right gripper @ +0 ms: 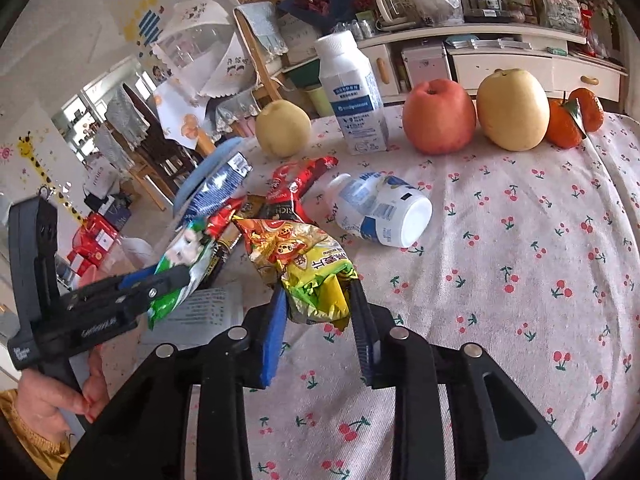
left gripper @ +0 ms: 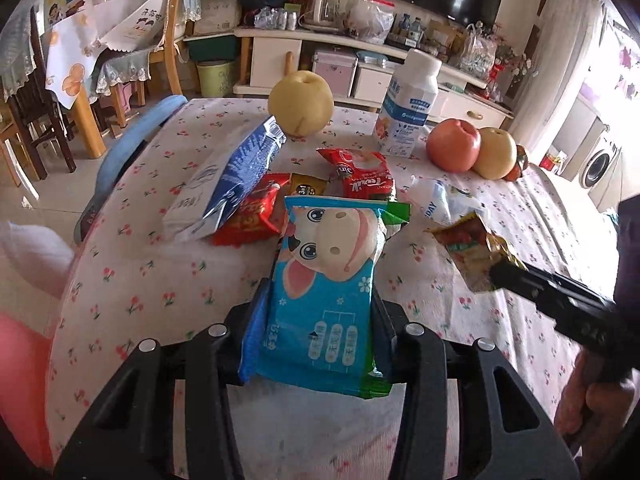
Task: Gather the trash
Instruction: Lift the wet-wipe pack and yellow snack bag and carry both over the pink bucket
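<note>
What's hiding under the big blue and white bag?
The blue and white bag leans on a red wrapper, covering that wrapper's left part. Whatever else lies beneath is hidden.

left tongs grip blue wrapper | right tongs grip crumpled packet

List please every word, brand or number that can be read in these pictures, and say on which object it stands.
"Tesco"-like script on the red wrapper: too blurred to be sure.
"3in1" on the small brown sachet.
"DAY", a partial word, on the fallen white bottle.
Chinese print on the upright milk bottle, the blue cartoon packet and the yellow-green wrapper: too small to read.
Raised lettering on the left gripper: blurred.
</note>
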Demonstrator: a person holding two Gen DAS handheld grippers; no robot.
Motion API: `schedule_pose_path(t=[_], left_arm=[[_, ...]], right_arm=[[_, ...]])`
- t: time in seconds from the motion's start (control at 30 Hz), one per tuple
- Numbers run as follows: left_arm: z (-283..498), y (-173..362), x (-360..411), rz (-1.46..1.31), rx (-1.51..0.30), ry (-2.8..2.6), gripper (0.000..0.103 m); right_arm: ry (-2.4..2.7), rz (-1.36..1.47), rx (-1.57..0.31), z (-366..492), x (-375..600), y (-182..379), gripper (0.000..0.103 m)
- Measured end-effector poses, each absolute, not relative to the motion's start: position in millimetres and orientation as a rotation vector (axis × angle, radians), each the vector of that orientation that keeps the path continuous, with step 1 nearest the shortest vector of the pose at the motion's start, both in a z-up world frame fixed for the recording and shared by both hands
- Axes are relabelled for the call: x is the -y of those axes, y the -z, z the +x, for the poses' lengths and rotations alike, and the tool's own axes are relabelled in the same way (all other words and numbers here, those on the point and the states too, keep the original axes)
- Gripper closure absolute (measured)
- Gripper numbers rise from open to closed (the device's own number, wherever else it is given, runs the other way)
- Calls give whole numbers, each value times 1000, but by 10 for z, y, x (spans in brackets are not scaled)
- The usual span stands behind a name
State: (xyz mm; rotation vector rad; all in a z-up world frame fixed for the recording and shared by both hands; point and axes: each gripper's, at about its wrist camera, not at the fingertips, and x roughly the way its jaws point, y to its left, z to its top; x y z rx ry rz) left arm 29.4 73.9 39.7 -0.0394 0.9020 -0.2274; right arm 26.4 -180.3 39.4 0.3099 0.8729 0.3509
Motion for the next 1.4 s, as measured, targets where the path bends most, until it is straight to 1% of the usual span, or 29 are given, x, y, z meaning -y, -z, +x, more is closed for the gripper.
schedule_pose_path(t=[0.57,0.6,0.67,0.7,0.87,1.0,1.07,1.1,1.13,1.23,1.4], left_arm=[[-633,-675,-1291,-60,-777,213,57],[-683,-690,-1341,-65,-769,207,58],[-805,-737,-1476,-73,-745,186,64],[-858,-761,-1540,-75,-733,174,70],[-1039,-861,-1989,-145,-706,130,70],[-1084,-794,-2127,-154,-734,156,70],[-1078,-716,-2119,-153,-771,185,63],[-1083,-676,-2094,-149,-789,188,48],[-1066,-609,-2041,-138,-815,201,38],[-1031,-452,-1889,-120,-856,236,33],[-874,-209,-1684,-116,-920,256,31]], right_arm=[[-363,327,-812,-91,1840,-571,75],[-371,335,-808,-122,1841,-584,75],[-380,347,-800,-177,1824,-614,75],[-381,348,-797,-197,1812,-630,75],[-386,306,-792,-327,1656,-694,75],[-379,282,-804,-377,1510,-665,75],[-381,255,-807,-407,1403,-660,75],[-385,241,-808,-421,1336,-658,75],[-388,234,-809,-428,1295,-654,75],[-403,189,-811,-479,1114,-652,75],[-446,149,-805,-599,894,-678,75]])
